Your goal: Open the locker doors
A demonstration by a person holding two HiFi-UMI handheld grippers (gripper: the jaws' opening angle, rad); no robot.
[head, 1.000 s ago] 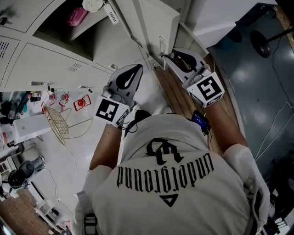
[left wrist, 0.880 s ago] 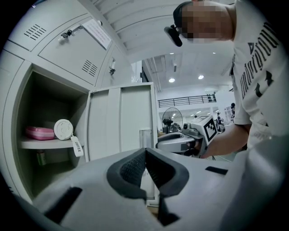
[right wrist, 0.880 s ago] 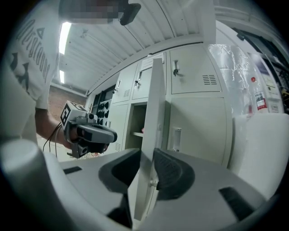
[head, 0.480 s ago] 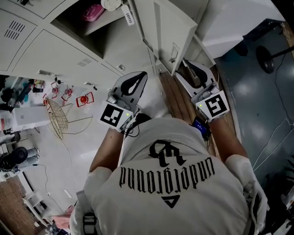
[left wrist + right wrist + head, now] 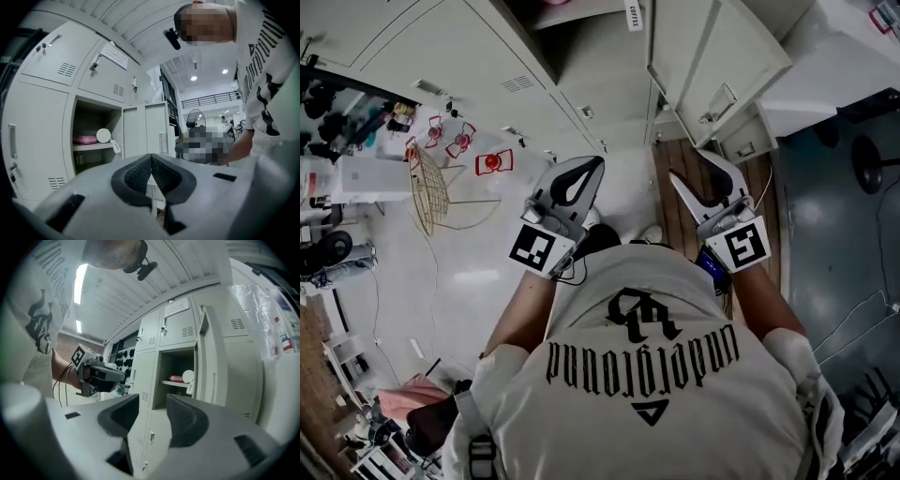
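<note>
The grey lockers [image 5: 487, 47] run along the top of the head view. One locker door [image 5: 712, 66] stands swung open; its compartment [image 5: 177, 376] shows a shelf with a pink dish [image 5: 176, 378] and a white round thing. My right gripper [image 5: 692, 167] hangs below the door, clear of it, jaws open and empty; the right gripper view [image 5: 152, 414] shows only the lockers through the gap. My left gripper [image 5: 592, 164] is shut on nothing beside it, pads meeting [image 5: 151, 166]. It also shows in the right gripper view [image 5: 101, 373].
A wire rack [image 5: 427, 192] and small red items [image 5: 492, 161] lie on the white floor at left. A wooden strip [image 5: 675, 202] runs under the right gripper. Closed locker doors [image 5: 37, 136] flank the open compartment. A fan [image 5: 196, 119] stands far behind.
The right gripper has come away from the open door's edge and its jaws have spread. Both grippers have drawn back from the lockers. The head view has swung, and the door stands wider.
</note>
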